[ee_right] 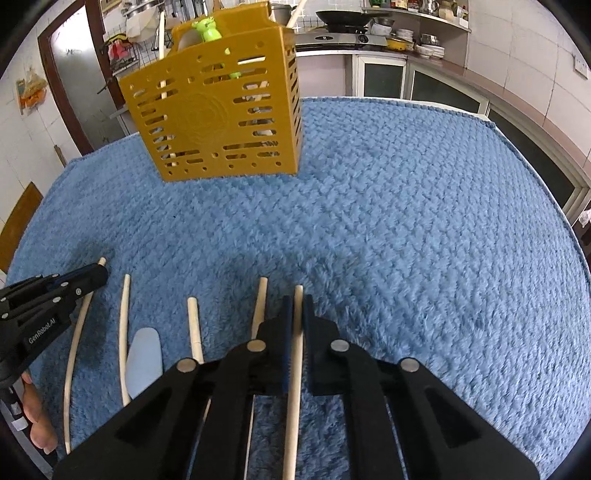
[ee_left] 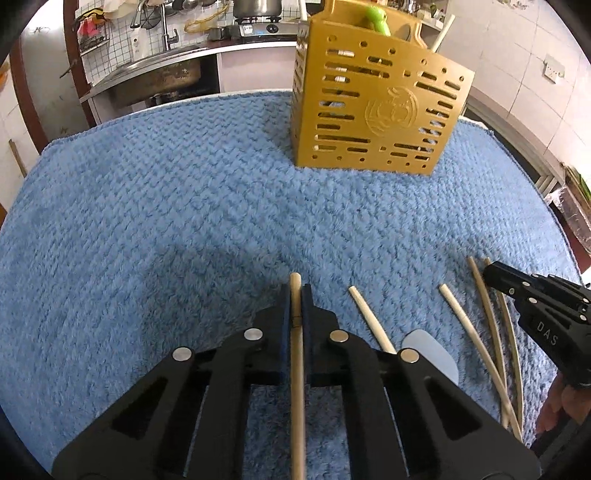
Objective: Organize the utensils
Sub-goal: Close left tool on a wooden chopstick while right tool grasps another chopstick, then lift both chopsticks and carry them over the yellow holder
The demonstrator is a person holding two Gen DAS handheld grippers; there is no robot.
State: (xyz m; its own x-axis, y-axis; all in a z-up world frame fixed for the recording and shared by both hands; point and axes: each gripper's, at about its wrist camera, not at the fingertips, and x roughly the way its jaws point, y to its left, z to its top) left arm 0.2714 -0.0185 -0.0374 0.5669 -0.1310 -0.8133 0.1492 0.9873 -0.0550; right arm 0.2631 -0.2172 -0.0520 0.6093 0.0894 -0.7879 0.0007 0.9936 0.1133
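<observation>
Left gripper (ee_left: 295, 295) and right gripper (ee_right: 298, 306) each have jaws pinching one chopstick; lift both sticks clear of the blue towel (ee_left: 166, 221), then tip them upright over the yellow holder (ee_left: 373, 107) ahead.

Blue fleecy cloth (ee_left: 184, 206) over table — sink (ee_left: 162, 72), gas stove (ee_right: 332, 37) behind.

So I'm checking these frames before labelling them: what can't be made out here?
- Left wrist view: the lower end of the chopstick in the left gripper is cut off by the bottom edge.
- Right wrist view: the white spoon has its handle hidden under the right gripper.
- Both views: the gold utensil holder hides its contents behind slotted walls; only a green handle and stick tips show.
</observation>
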